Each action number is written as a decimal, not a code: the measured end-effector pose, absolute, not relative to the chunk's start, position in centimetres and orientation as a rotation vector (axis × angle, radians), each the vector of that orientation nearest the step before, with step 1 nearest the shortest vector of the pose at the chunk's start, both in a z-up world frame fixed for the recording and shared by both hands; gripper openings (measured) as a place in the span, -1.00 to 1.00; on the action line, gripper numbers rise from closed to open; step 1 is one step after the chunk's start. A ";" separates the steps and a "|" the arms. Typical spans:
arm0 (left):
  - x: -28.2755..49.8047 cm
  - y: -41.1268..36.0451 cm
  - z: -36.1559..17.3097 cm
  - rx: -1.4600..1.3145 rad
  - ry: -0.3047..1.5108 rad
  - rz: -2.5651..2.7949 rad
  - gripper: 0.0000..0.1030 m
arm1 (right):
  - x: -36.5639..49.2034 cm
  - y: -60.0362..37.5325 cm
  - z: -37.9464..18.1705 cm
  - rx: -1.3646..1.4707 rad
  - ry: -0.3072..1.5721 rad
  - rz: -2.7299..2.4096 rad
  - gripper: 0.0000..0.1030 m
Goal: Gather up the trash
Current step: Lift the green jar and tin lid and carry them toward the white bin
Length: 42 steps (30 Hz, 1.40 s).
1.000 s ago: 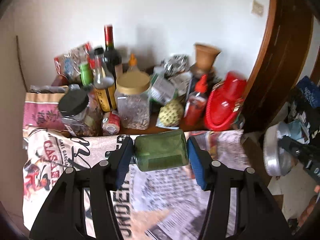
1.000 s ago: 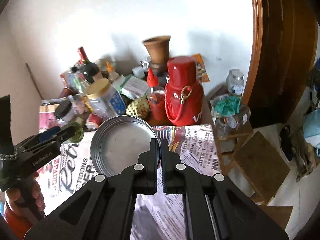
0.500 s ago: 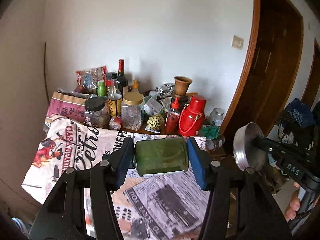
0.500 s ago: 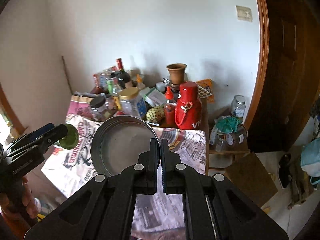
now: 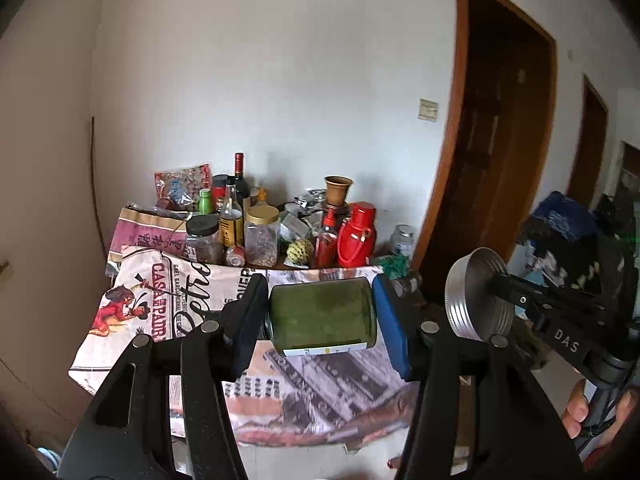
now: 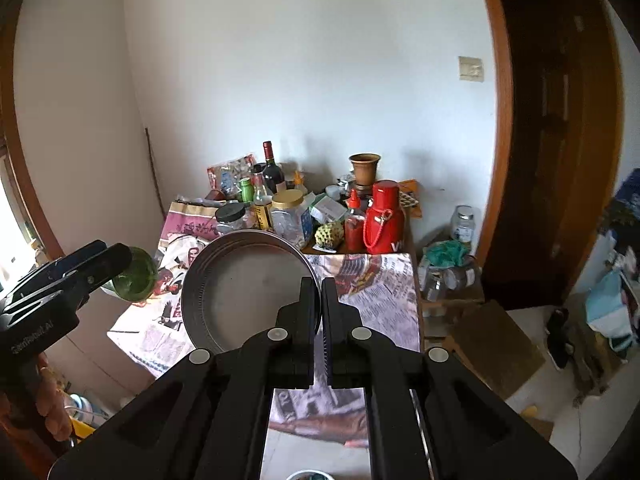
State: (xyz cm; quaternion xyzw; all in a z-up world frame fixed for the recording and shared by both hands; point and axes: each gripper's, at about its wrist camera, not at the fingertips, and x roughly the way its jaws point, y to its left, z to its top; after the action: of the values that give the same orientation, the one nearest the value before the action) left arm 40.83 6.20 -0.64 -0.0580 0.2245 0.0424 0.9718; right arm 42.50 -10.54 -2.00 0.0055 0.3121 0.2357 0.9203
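Note:
My left gripper is shut on a green glass jar, held sideways between the blue pads, well back from the table. The jar and left gripper also show at the left of the right wrist view. My right gripper is shut on the rim of a round silver metal lid, held on edge. The lid also shows at the right of the left wrist view, off the table's right side.
A table covered in newspaper stands against the white wall, its back crowded with bottles, jars, a red flask and a clay pot. A wooden door is on the right. Jars and a cardboard box sit low beside the table.
Both grippers have pulled back and up from the table, which now looks smaller and farther. The jar and the lid stay held.

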 end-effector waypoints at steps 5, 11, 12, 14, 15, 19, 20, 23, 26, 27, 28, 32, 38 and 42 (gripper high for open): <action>34.4 7.1 -1.2 -0.101 0.465 0.033 0.03 | 36.4 -10.1 -2.2 0.031 0.638 0.405 -0.94; 28.5 8.2 -2.5 -0.091 0.509 -0.003 0.02 | 30.5 -9.8 -3.0 0.059 0.672 0.336 -0.94; 27.8 8.4 -2.9 -0.092 0.518 -0.007 0.02 | 29.7 -9.8 -3.1 0.060 0.676 0.327 -0.94; 26.7 8.7 -3.5 -0.099 0.540 -0.012 0.02 | 28.4 -9.8 -3.4 0.061 0.694 0.310 -0.94; 26.3 8.8 -3.8 -0.106 0.554 -0.018 0.02 | 28.0 -9.8 -3.6 0.064 0.703 0.305 -0.94; 25.2 8.7 -5.2 -0.105 0.599 -0.032 0.02 | 26.4 -9.9 -4.6 0.072 0.748 0.290 -0.94; 25.0 8.7 -5.6 -0.104 0.609 -0.035 0.02 | 26.0 -9.9 -4.9 0.069 0.759 0.288 -0.94; 24.6 8.5 -6.9 -0.114 0.639 -0.037 0.02 | 25.7 -9.6 -6.3 0.056 0.791 0.286 -0.94; 24.8 8.4 -8.8 -0.132 0.675 -0.031 0.02 | 26.2 -9.3 -8.1 0.037 0.834 0.292 -0.94; 25.0 8.4 -9.7 -0.142 0.694 -0.030 0.02 | 26.3 -9.2 -8.8 0.028 0.848 0.294 -0.94; 25.1 8.4 -10.5 -0.150 0.712 -0.030 0.02 | 26.4 -9.1 -9.6 0.020 0.864 0.296 -0.94; 26.4 7.9 -14.8 -0.167 0.794 -0.009 0.02 | 27.1 -8.8 -13.4 -0.005 0.931 0.306 -0.94; 28.7 7.3 -22.4 -0.261 0.887 0.011 0.02 | 28.5 -9.5 -20.4 -0.025 1.034 0.334 -0.94; 30.2 6.9 -28.4 -0.291 0.936 0.026 0.01 | 29.3 -9.6 -26.4 -0.062 1.097 0.352 -0.94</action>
State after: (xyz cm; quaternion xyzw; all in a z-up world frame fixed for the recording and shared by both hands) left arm 30.21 6.95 -28.43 -0.1397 0.4494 0.0125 0.8822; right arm 29.31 -9.58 -26.42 -0.0293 0.5184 0.1665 0.8383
